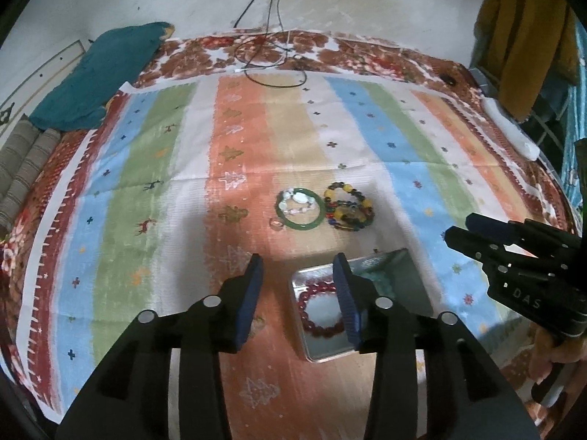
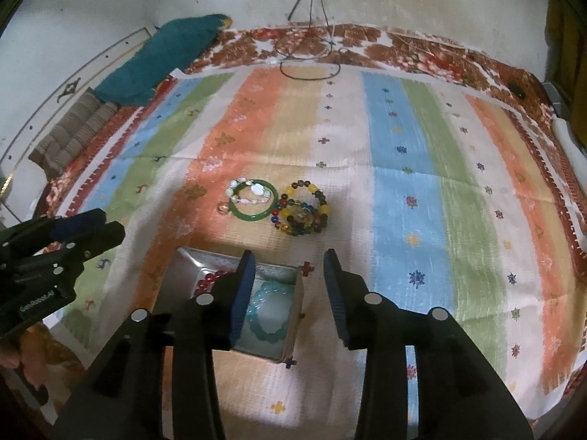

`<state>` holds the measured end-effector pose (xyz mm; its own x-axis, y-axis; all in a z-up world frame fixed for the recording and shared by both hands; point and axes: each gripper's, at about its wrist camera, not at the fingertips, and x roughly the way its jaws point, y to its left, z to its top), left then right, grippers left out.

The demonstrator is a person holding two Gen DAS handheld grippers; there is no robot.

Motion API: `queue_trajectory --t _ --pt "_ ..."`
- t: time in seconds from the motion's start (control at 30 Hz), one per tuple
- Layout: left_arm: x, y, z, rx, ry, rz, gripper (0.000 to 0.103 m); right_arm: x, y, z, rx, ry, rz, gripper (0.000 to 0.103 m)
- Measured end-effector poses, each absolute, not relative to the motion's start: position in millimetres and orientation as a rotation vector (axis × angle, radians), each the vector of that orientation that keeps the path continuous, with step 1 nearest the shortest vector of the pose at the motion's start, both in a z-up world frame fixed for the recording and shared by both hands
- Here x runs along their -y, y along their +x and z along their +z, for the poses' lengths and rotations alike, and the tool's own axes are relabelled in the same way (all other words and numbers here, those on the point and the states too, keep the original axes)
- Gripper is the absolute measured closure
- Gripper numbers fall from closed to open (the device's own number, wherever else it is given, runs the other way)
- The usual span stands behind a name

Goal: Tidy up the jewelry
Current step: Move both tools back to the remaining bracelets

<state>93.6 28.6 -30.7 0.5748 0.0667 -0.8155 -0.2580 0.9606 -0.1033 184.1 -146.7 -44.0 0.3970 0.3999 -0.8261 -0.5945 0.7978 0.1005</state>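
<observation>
With both grippers (image 1: 299, 297) (image 2: 290, 293) spread empty above the tin (image 2: 293, 315), we reach beyond it for the green bangle (image 2: 253, 201), pinching one rim.

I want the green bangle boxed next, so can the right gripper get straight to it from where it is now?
Probably yes. The right gripper is open and empty, and the green bangle lies just ahead on bare cloth, with only the open tin box below the near finger.
</observation>
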Motion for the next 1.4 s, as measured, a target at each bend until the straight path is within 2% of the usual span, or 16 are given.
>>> queue_trajectory --t 0.17,0.3,0.37,1.4 --pt "-38 113 -36 -0.97 -0.206 0.218 0.053 139 199 -54 -1.015 -0.25 0.612 0.057" --pt "-42 125 -41 -0.993 -0.193 0.234 0.052 132 206 -60 -1.034 -0.274 0.604 0.053" --pt "-44 130 -42 -0.999 -0.179 0.237 0.048 127 208 -62 -1.038 -0.291 0.605 0.051" --pt "-71 209 -93 -1.14 -0.13 0.273 0.044 97 264 -101 -1.162 -0.346 0.576 0.045"
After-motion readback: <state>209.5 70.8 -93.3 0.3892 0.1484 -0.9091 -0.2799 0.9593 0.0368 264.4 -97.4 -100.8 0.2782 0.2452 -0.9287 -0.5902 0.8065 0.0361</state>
